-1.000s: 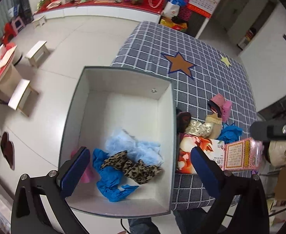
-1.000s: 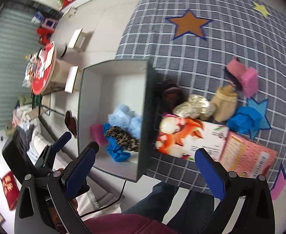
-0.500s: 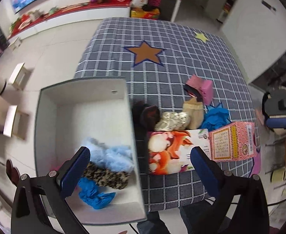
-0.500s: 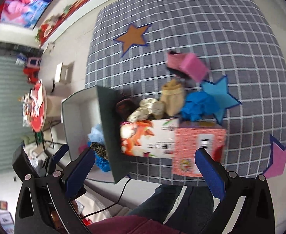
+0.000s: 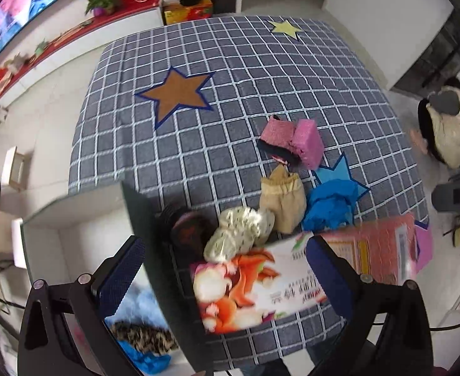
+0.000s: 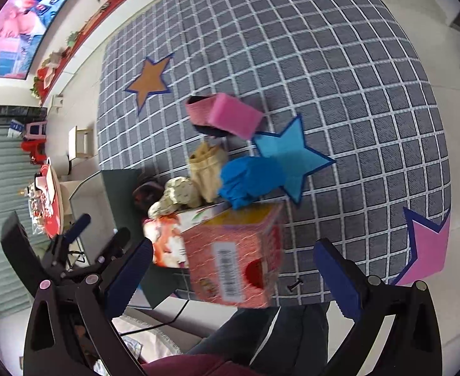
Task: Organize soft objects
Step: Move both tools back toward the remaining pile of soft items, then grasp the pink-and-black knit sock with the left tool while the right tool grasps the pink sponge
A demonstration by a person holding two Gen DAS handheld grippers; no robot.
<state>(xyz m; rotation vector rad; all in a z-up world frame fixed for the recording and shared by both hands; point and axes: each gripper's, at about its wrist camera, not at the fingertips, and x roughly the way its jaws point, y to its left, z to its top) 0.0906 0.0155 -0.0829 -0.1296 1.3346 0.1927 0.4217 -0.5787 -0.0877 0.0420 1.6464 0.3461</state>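
Over a grey checked tablecloth (image 5: 230, 100) sewn with coloured stars, the left gripper (image 5: 227, 269) hangs with its blue pads spread wide, gripping nothing. At far left sits an open grey storage box (image 5: 73, 238), its contents half hidden behind the gripper: a pale blue fluffy cloth (image 5: 139, 304), a leopard-print piece (image 5: 145, 335) and a crumpled blue item (image 5: 148, 360). Beside the box wall lie a dark brown bundle (image 5: 186, 228), a cream patterned pouch (image 5: 239, 232) with its long axis slanting up to the right, an upright tan drawstring bag (image 5: 283, 200), a crumpled bright blue cloth (image 5: 330, 203) and a pink sponge block (image 5: 306, 147). Two blurred printed cartons (image 5: 255, 288) front the pile. The right gripper (image 6: 233, 269) is likewise wide apart and empty.
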